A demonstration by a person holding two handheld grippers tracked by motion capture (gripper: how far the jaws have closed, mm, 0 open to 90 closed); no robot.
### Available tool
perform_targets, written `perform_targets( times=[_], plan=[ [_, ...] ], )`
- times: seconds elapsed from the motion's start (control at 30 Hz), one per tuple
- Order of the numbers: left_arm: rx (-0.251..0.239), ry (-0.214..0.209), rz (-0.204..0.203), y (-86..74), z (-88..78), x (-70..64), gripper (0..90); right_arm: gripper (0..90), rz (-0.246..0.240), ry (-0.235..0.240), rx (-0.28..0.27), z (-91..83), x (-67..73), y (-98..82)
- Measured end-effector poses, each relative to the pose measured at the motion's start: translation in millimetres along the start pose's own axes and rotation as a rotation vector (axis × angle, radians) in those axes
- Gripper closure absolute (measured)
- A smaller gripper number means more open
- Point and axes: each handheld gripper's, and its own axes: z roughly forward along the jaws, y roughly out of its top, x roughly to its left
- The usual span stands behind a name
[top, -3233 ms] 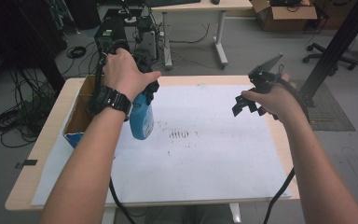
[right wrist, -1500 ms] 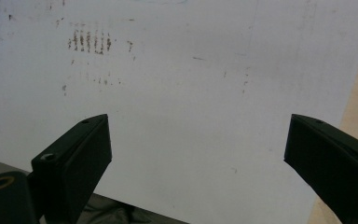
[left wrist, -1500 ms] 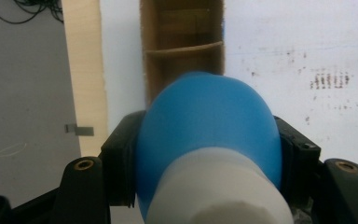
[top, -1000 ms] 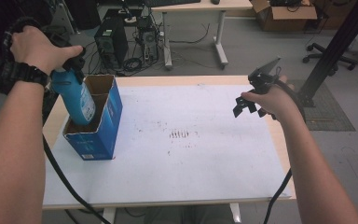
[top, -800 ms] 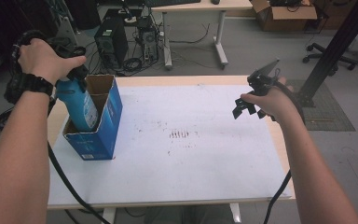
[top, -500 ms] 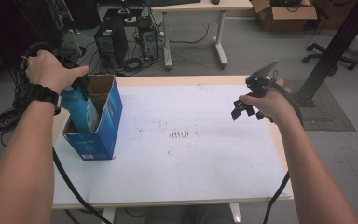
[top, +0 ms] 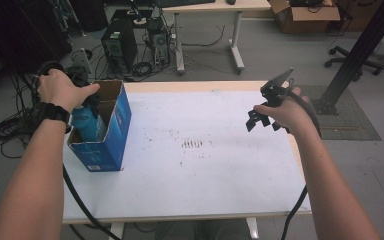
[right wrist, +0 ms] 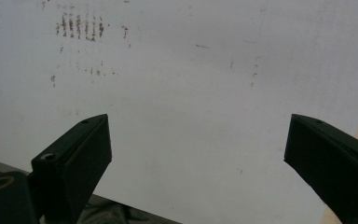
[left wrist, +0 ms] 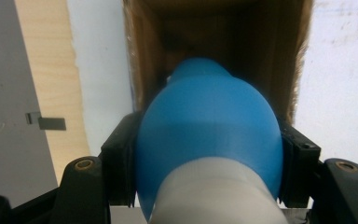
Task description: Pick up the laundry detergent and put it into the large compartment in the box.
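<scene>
The blue bottle (left wrist: 209,135) in my left gripper (left wrist: 209,175) is smooth, rounded plastic, a plain mid-blue body that narrows to a pale grey-white neck nearest my hand. My jaws are clamped on its two sides, pads pressed against the widest part of the body. It hangs partway inside the open top of the blue cardboard box (top: 111,137), which stands at the far left edge of the white table (top: 215,190); in the high view its blue shoulder (top: 87,121) shows just above the box's near-left rim, under my left hand (top: 62,90).

Much of it I cannot see. The lower end of the bottle is lost in the brown, dim inside of the box (left wrist: 223,42), so I cannot tell whether it touches the bottom or the walls. The neck is cut off by the lower edge of the left gripper view, and any cap or label is out of sight. From above, my hand covers the gripper (top: 82,100) itself.

My right gripper (right wrist: 198,154) has its jaws wide apart with nothing between them, held over the stained tabletop (right wrist: 205,84) near the right edge, well apart from the box; in the high view it (top: 260,117) sits in my right hand (top: 287,112).
</scene>
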Motion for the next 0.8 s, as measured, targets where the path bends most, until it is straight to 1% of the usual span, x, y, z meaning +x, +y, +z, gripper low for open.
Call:
perform_targets(
  times=[0.13,0.2,0.33,0.73,0.8],
  plan=[
    [0.006,-0.007,0.001,0.2,8.8,-0.7,37.4,7.6,-0.001,-0.001,0.001,1.4,1.1,0.5],
    [0.018,-0.009,0.001,0.2,12.9,-0.7,37.5,7.6,-0.004,-0.003,0.004,1.7,1.3,0.6],
    [0.021,-0.01,-0.001,0.6,20.4,-0.6,37.5,7.6,-0.005,-0.004,0.004,2.3,0.6,0.3],
    [0.032,-0.002,0.006,1.8,35.3,-3.1,37.5,7.6,-0.002,-0.007,0.011,5.8,-0.2,0.2],
    [0.04,-0.003,0.01,2.1,37.5,-3.4,37.4,7.6,-0.002,-0.006,0.011,6.5,-0.1,0.3]
  ],
)
